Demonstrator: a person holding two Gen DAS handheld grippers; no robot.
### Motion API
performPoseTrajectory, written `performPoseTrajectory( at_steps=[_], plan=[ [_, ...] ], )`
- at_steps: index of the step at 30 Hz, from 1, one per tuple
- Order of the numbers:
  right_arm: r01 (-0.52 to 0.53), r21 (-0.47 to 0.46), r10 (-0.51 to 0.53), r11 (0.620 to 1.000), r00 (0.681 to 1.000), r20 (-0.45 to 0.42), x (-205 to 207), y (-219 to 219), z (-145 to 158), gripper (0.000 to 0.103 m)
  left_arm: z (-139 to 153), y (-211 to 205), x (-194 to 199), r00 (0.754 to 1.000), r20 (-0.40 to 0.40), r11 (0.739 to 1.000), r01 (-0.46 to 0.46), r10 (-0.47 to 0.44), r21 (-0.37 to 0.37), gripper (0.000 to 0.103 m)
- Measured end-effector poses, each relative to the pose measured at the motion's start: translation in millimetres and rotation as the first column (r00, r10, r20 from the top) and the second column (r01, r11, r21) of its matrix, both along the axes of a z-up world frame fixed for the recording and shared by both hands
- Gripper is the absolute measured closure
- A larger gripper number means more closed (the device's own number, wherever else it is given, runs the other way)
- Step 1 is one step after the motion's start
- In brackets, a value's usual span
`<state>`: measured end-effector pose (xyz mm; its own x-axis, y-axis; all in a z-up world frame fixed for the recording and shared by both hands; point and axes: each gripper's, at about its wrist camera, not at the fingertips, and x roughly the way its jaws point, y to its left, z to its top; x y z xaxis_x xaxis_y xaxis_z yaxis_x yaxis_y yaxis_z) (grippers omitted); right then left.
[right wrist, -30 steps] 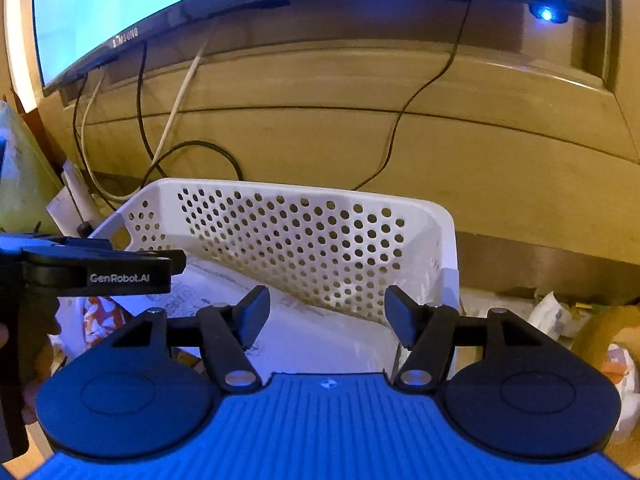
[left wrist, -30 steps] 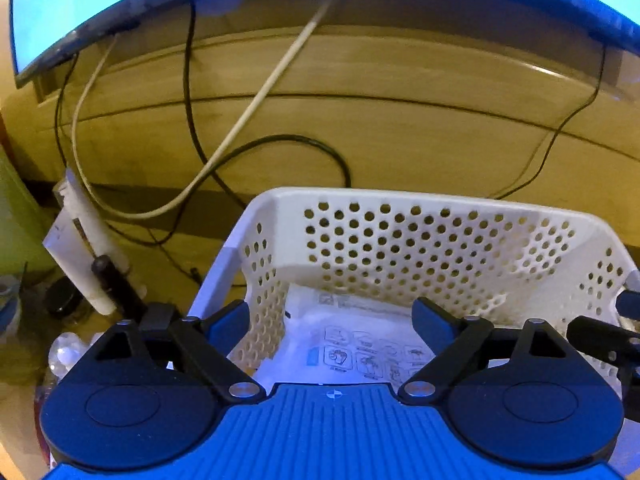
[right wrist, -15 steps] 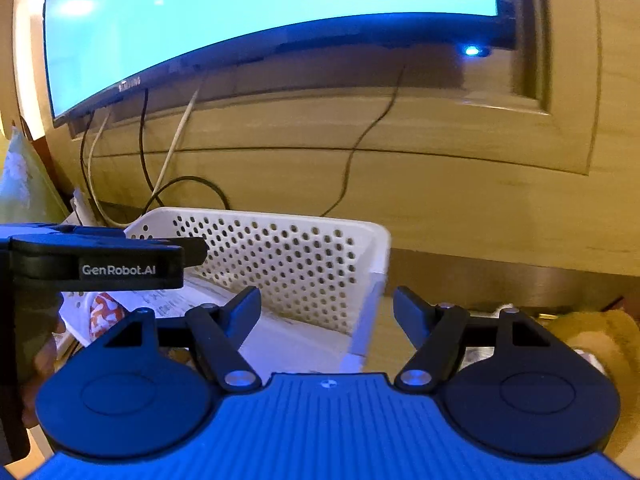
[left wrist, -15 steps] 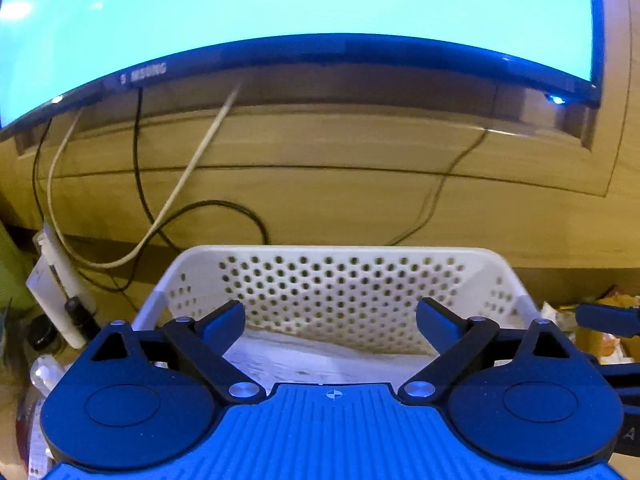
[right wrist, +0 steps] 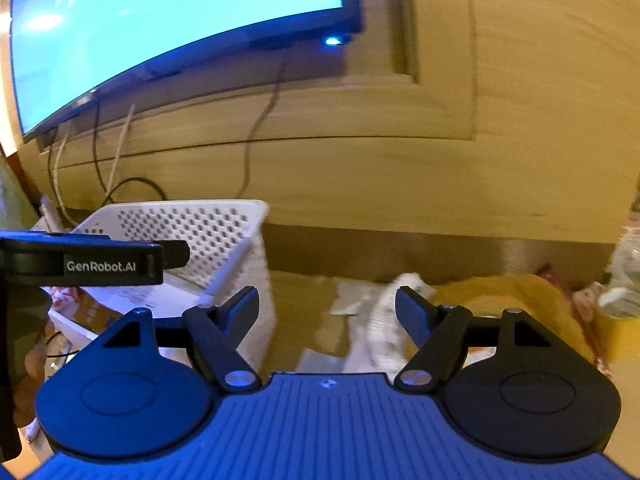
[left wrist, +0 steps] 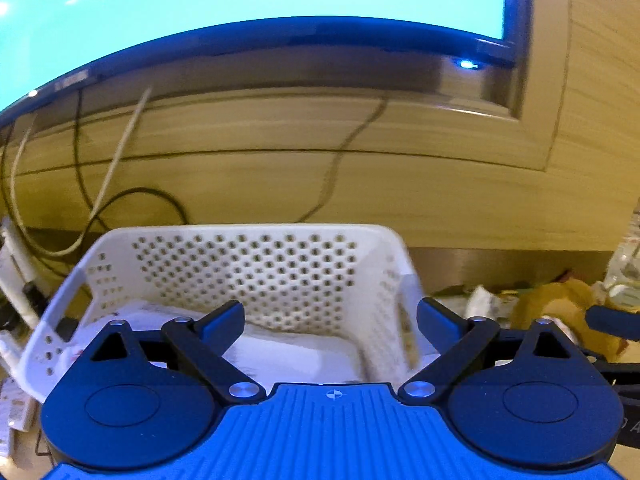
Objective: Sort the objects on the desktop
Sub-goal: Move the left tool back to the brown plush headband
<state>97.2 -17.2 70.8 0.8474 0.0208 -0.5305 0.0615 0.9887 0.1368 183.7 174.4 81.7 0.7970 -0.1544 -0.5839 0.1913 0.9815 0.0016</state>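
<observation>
Left wrist view: your left gripper [left wrist: 330, 320] has its fingers [left wrist: 222, 322] spread wide, with nothing between them.
Beyond those fingers: the white perforated basket [left wrist: 248, 264] sits just ahead, with white packets [left wrist: 280, 350] lying inside it.
Right wrist view: your right gripper [right wrist: 326, 310] has its fingers [right wrist: 416, 312] well apart and empty.
Past them: crumpled white wrappers [right wrist: 384, 312] and a yellow bundle [right wrist: 516, 296] lie on the wooden desk [right wrist: 304, 296], right of the basket.
Left edge: your other gripper's black body shows there.
Background: a lit monitor [right wrist: 160, 20] hangs above, cables [left wrist: 120, 184] trailing down the wood panel.
</observation>
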Motion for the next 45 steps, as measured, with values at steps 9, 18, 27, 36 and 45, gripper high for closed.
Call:
performPoseTrajectory(
  at_steps=[9, 18, 27, 36, 45],
  plan=[
    [0.109, 0.021, -0.109, 0.994, 0.994, -0.031, -21.1, -40.1, -13.0, 0.022, -5.3, -51.1, 0.3, 0.994, 0.000, 0.994, 0.112, -0.112, 0.010, 0.004],
    [0.200, 0.031, -0.198, 0.979, 0.978, -0.066, -35.4, -73.1, -25.1, 0.021, -8.3, -92.8, 3.0, 0.980, 0.001, 0.980, 0.197, -0.197, 0.018, 0.002],
    [0.320, 0.062, -0.308, 0.945, 0.940, -0.148, -47.7, -112.0, -54.5, 0.021, -18.9, -140.8, 10.0, 0.953, -0.023, 0.953, 0.301, -0.301, 0.039, 0.002],
    [0.415, 0.102, -0.386, 0.904, 0.895, -0.224, -52.5, -142.4, -83.1, 0.021, -51.6, -183.0, 22.1, 0.919, -0.103, 0.918, 0.388, -0.380, 0.075, 0.001],
    [0.459, 0.189, -0.402, 0.868, 0.873, -0.275, -43.6, -162.5, -104.1, 0.016, -97.6, -205.6, 44.4, 0.908, -0.213, 0.911, 0.392, -0.360, 0.128, 0.001]
  ],
)
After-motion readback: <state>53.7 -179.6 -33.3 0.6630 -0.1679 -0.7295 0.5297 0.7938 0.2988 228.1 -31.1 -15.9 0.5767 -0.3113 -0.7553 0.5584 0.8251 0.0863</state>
